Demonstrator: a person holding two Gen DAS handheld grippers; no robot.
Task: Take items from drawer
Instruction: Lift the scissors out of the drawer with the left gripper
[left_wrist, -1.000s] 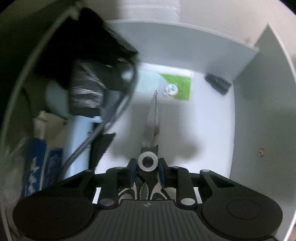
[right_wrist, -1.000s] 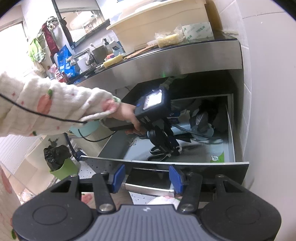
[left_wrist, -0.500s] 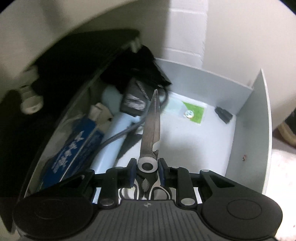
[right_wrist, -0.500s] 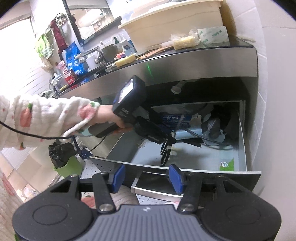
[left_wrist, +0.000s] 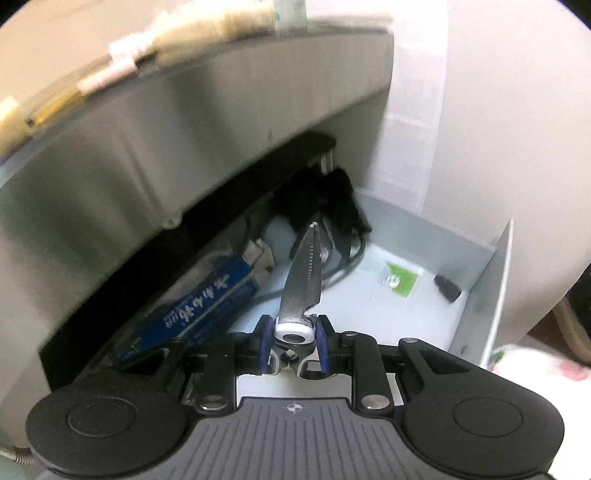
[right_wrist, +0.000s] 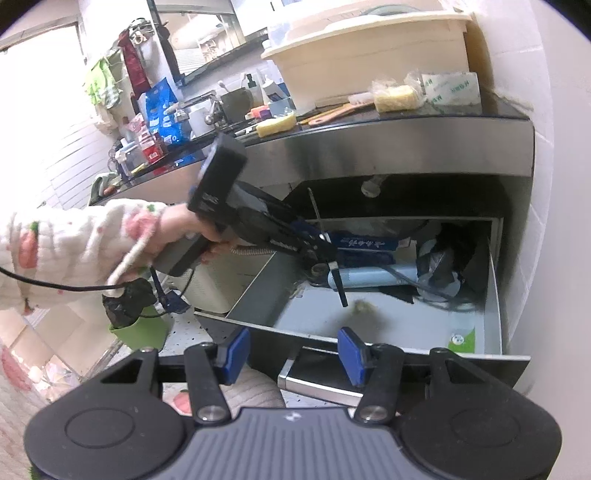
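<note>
Okay, my left gripper (left_wrist: 291, 338) clamps scissors (left_wrist: 301, 273), handles hidden under fingers; drawer (left_wrist: 480, 295) rear clutter ahead too dark. My right gripper (right_wrist: 291, 350) half-open, empty.

1. Blue box (left_wrist: 207, 302) in the drawer (left_wrist: 476, 295): white characters along its side, too blurred to read.
2. Clear packet (right_wrist: 452, 88) on the worktop (right_wrist: 369, 122): green lettering, illegible.
3. Handheld black unit (right_wrist: 218, 181): pale lettering, illegible.
</note>
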